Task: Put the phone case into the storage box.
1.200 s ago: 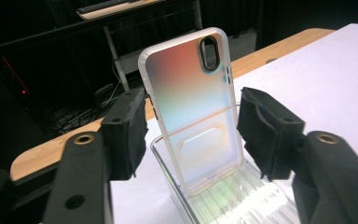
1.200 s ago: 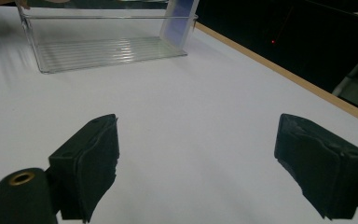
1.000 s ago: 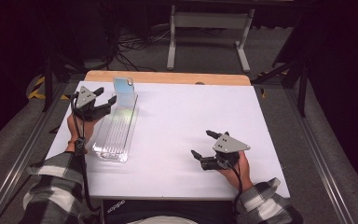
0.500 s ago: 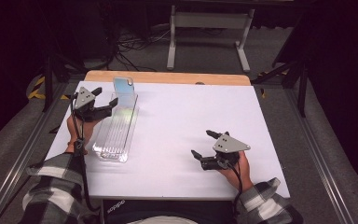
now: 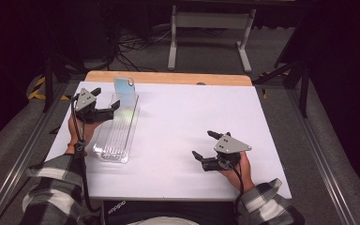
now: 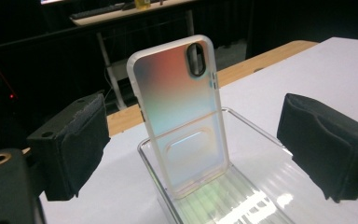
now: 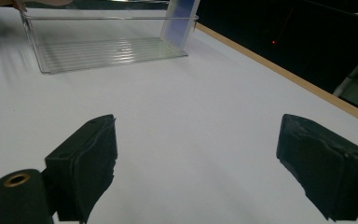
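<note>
An iridescent phone case (image 5: 125, 91) (image 6: 182, 112) stands on end at the far end of a clear plastic tray (image 5: 115, 140) (image 6: 256, 128), leaning against its end wall. My left gripper (image 5: 107, 98) (image 6: 191, 154) hovers just before the case. Its jaws have just been opening and now stand wide on either side of the case, with neither pad touching it. My right gripper (image 5: 201, 144) (image 7: 196, 158) rests low over the white table (image 5: 192, 112) at the near right, open, with nothing between its pads. In the right gripper view the tray (image 7: 107, 51) and case (image 7: 179, 18) lie farther off.
A wooden strip (image 5: 168, 77) runs along the table's far edge. Behind it a metal stand (image 5: 211, 28) and cables sit on the dark floor. Bare white tabletop lies between the tray and my right gripper.
The left gripper's jaws have spread wider apart around the phone case, which stays standing in the tray. Neither hand has shifted.
</note>
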`<state>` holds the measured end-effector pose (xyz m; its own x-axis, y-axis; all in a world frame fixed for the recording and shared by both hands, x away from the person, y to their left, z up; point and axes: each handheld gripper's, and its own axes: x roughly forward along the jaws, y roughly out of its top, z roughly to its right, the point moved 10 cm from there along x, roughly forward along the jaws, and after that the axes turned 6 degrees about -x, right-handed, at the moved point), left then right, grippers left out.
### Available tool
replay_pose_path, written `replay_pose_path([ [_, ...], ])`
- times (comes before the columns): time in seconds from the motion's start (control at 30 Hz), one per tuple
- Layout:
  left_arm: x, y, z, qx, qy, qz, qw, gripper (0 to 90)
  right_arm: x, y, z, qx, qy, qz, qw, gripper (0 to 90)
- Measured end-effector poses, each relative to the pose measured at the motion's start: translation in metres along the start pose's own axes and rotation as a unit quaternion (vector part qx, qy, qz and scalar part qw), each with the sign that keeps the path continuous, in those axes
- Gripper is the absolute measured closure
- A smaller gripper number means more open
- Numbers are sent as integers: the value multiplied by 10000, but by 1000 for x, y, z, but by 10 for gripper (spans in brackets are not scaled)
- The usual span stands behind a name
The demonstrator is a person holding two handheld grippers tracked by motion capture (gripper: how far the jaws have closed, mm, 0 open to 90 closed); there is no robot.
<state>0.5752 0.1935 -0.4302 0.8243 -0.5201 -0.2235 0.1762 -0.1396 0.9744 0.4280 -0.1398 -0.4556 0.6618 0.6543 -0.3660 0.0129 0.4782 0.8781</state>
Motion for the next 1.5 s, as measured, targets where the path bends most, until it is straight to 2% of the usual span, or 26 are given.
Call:
replay_pose_path([
  [0.1,0,1,2,61,9,36,10000,76,0,0,0,2,-1,-2,10000,126],
  [0.37,-2,3,5,30,-20,111,9999,31,0,0,0,1,-5,4,10000,123],
  [0.63,-5,6,9,39,-60,171,9998,28,0,1,1,6,-23,18,10000,122],
  [1.5,-15,14,35,16,-467,199,9987,38,-3,3,1,-53,-44,49,10000,125],
])
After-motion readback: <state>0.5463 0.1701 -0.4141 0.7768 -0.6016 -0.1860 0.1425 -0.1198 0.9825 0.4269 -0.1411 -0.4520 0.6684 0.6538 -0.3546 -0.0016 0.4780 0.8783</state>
